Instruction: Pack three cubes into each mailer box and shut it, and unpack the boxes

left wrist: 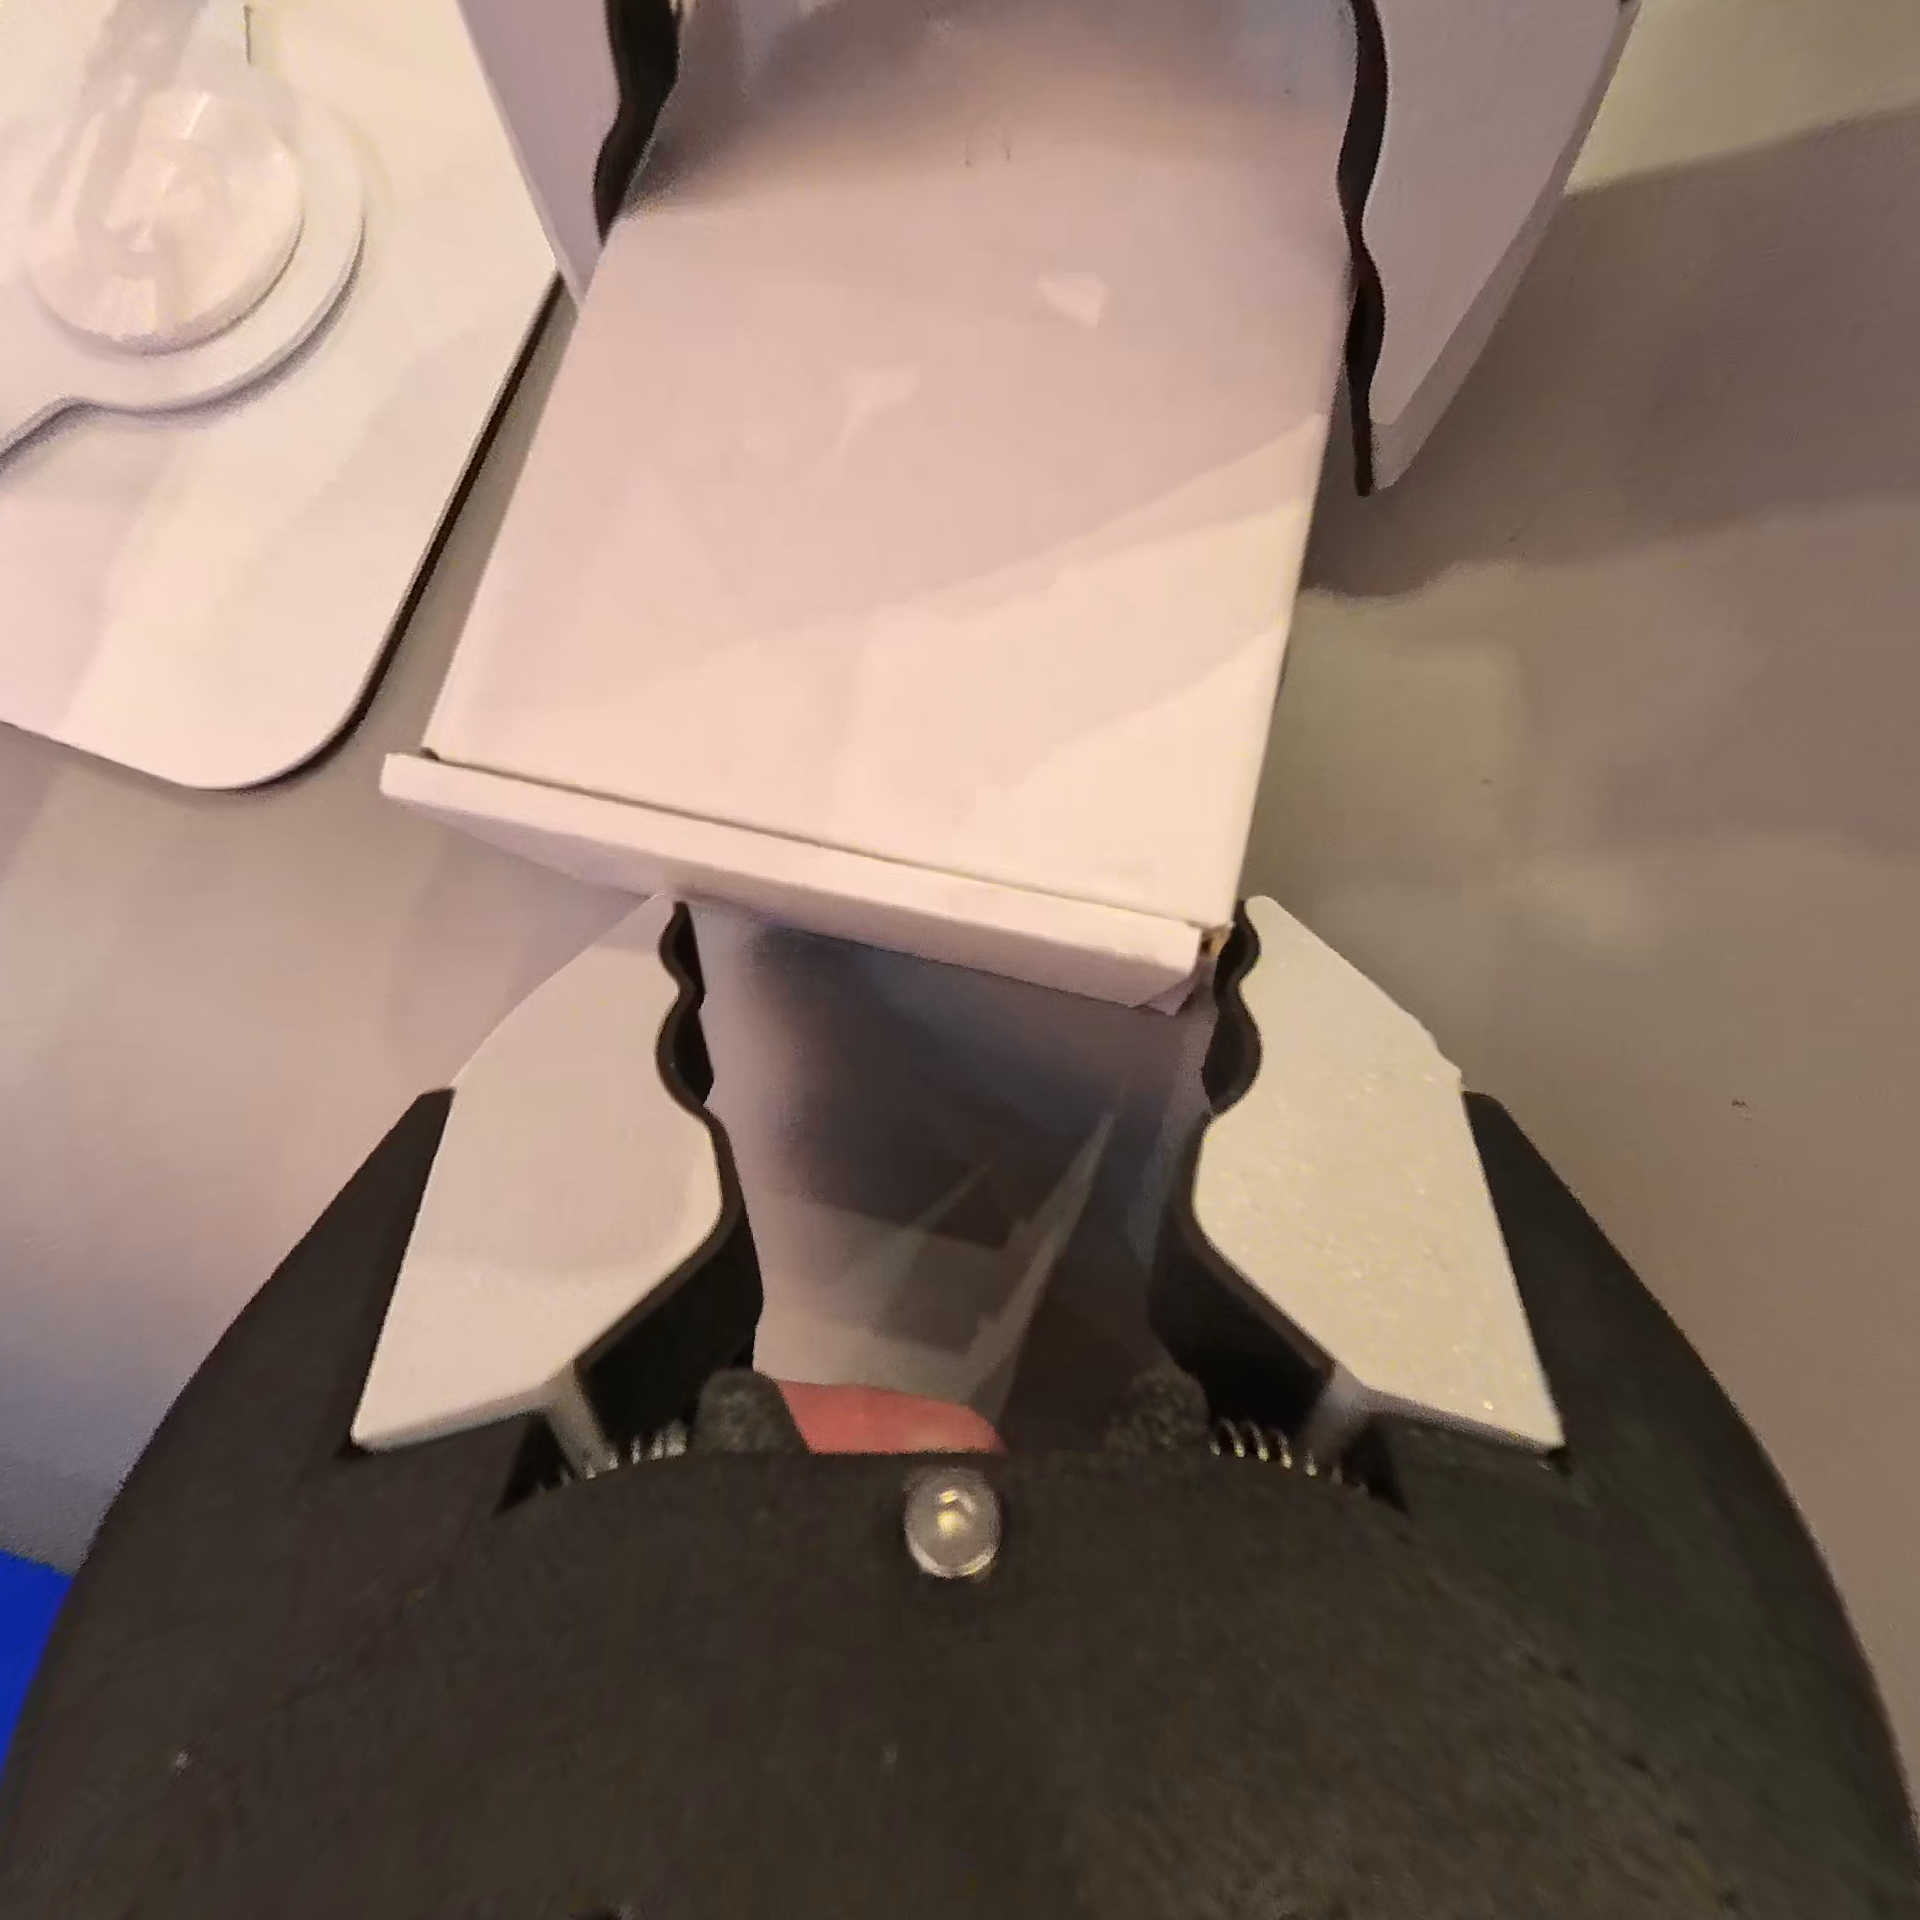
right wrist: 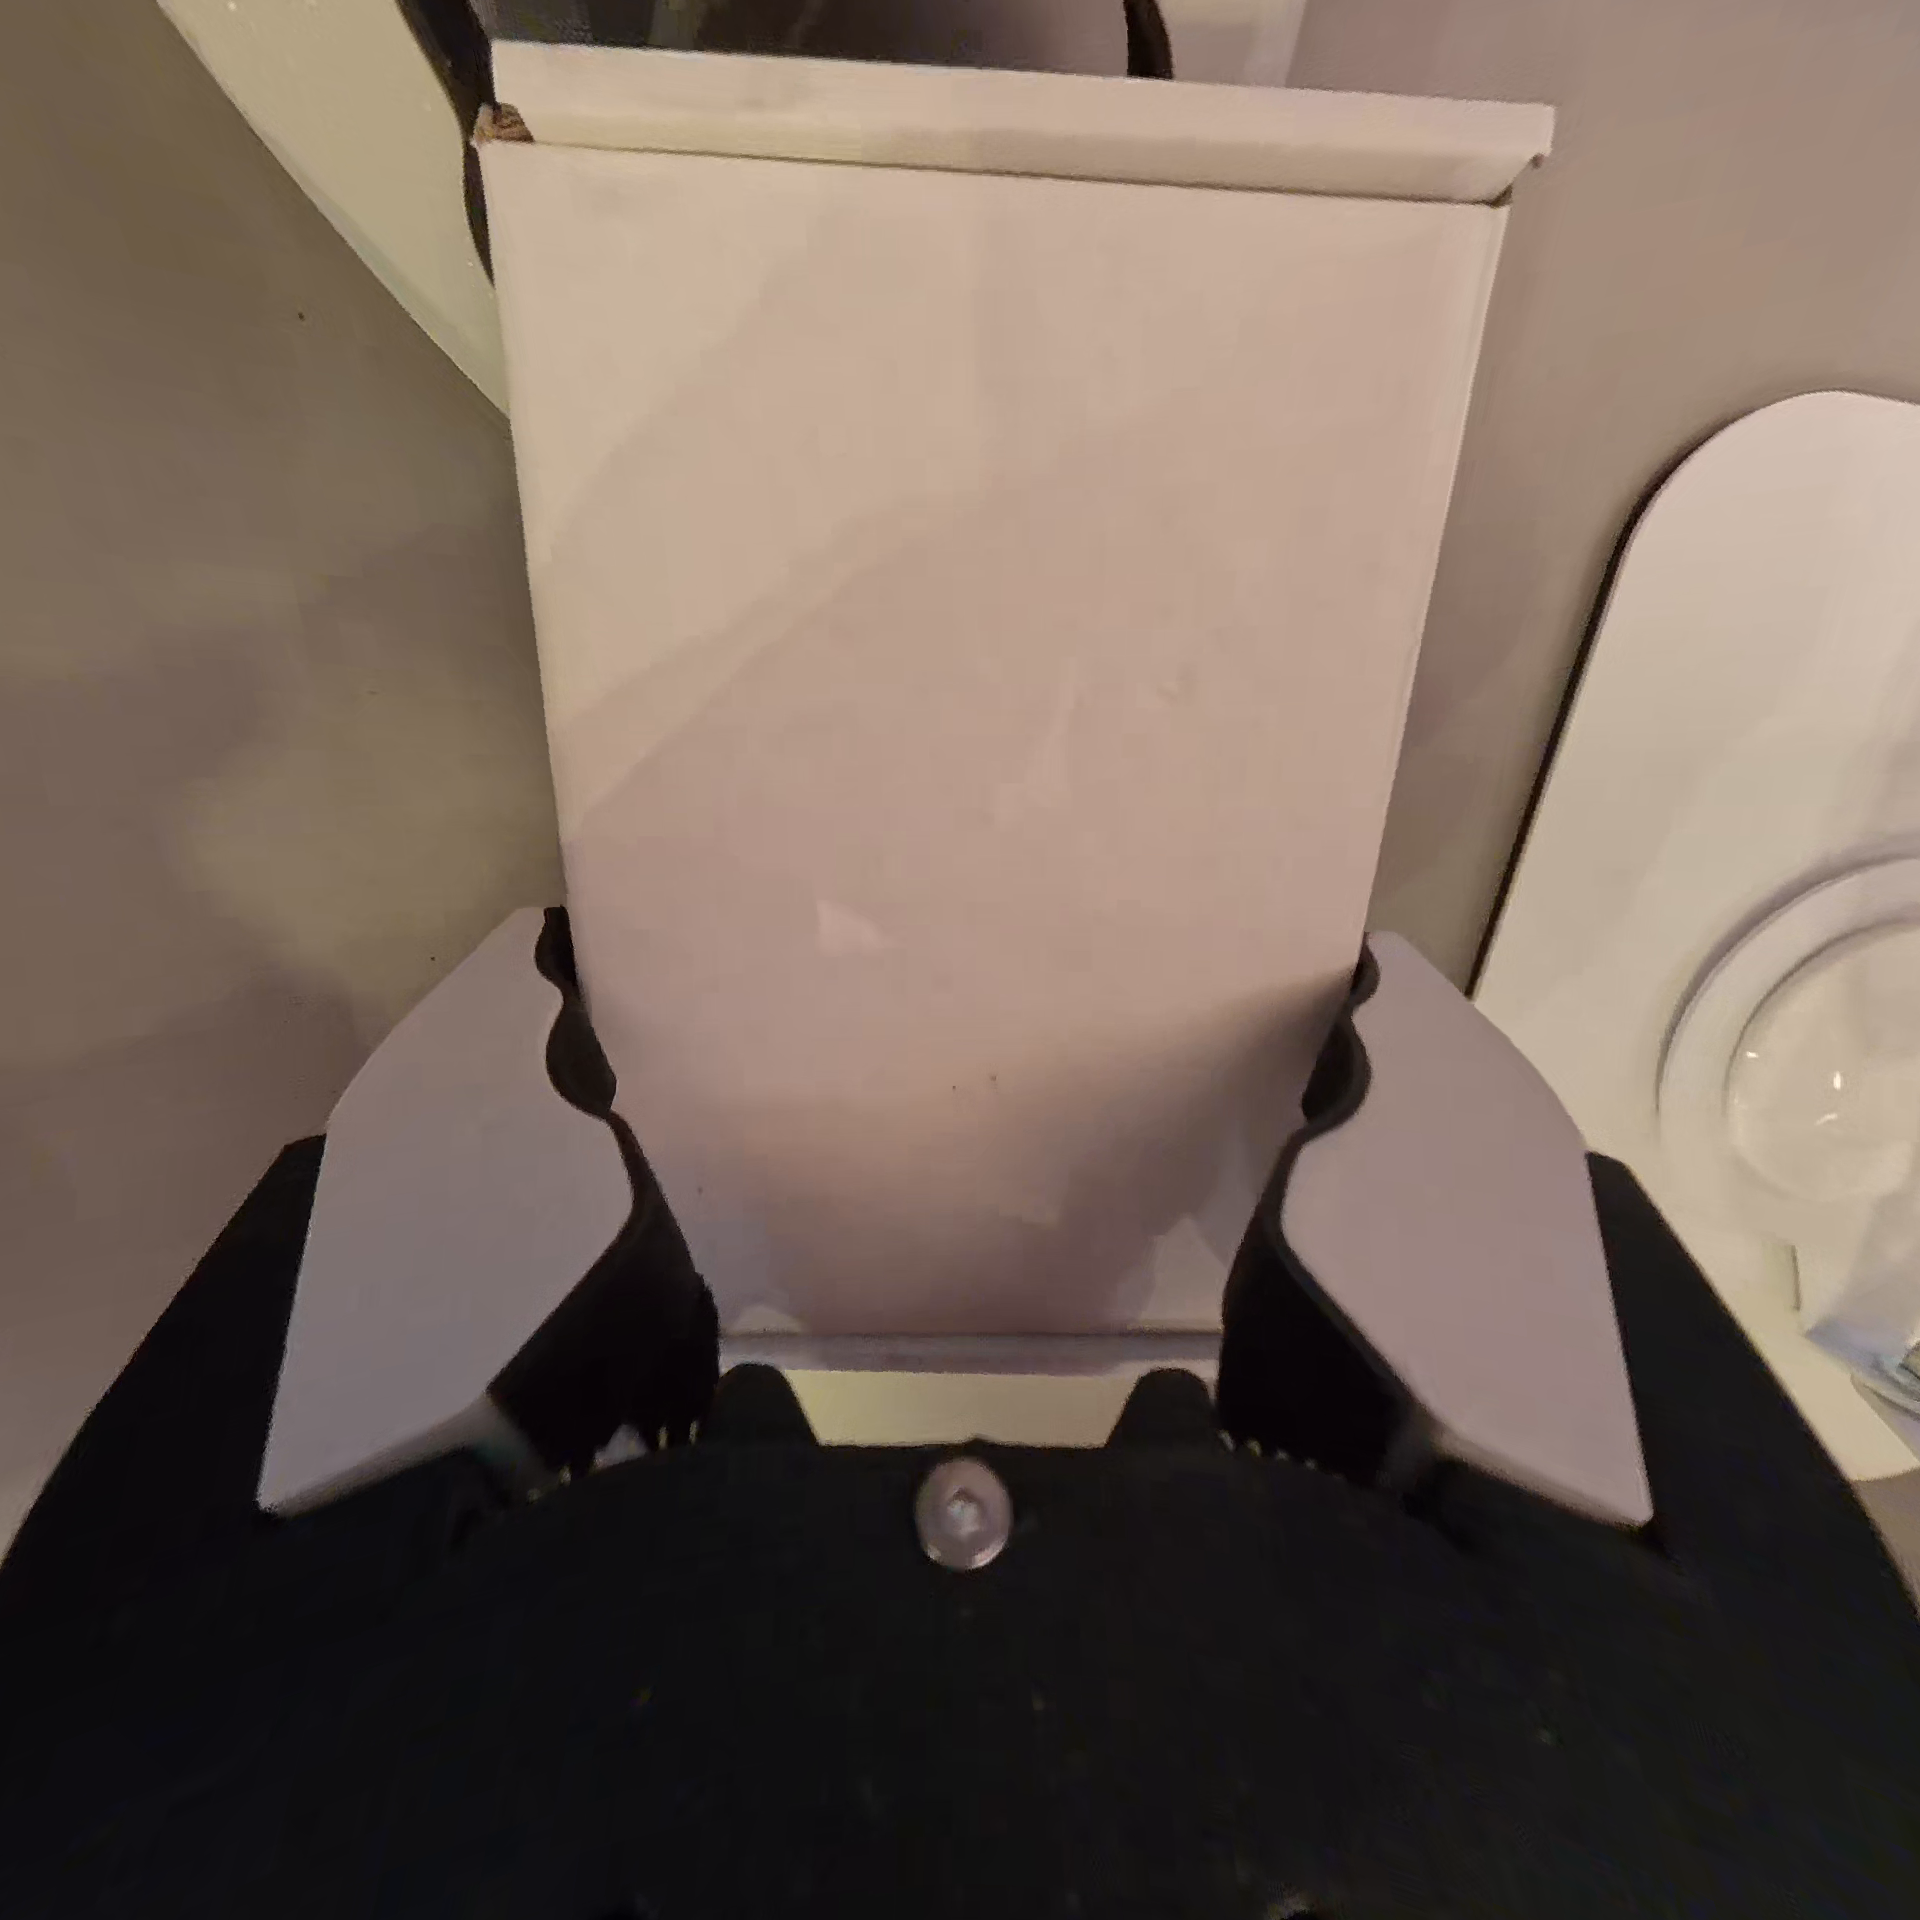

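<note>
A white mailer box point(left wrist: 883, 540) with its lid shut is held between my two grippers, one at each end, over the grey table point(left wrist: 1610, 779). My left gripper point(left wrist: 961, 925) is shut on the near end of the box, with its pads against the two side walls. My right gripper point(right wrist: 956, 956) is shut on the other end of the box point(right wrist: 987, 623). In the left wrist view the right gripper point(left wrist: 987, 125) shows at the far end of the box. A small red patch point(left wrist: 883, 1423) shows under the box, and I cannot tell whether it is a cube. No cube shows plainly.
A flat white board point(left wrist: 260, 468) with a clear plastic dome point(left wrist: 156, 208) on it lies beside the box; it is at the right in the right wrist view point(right wrist: 1662, 727). A blue thing point(left wrist: 31, 1600) sits at the lower left edge. One gripper's finger ends stand about 9 cm off the other's.
</note>
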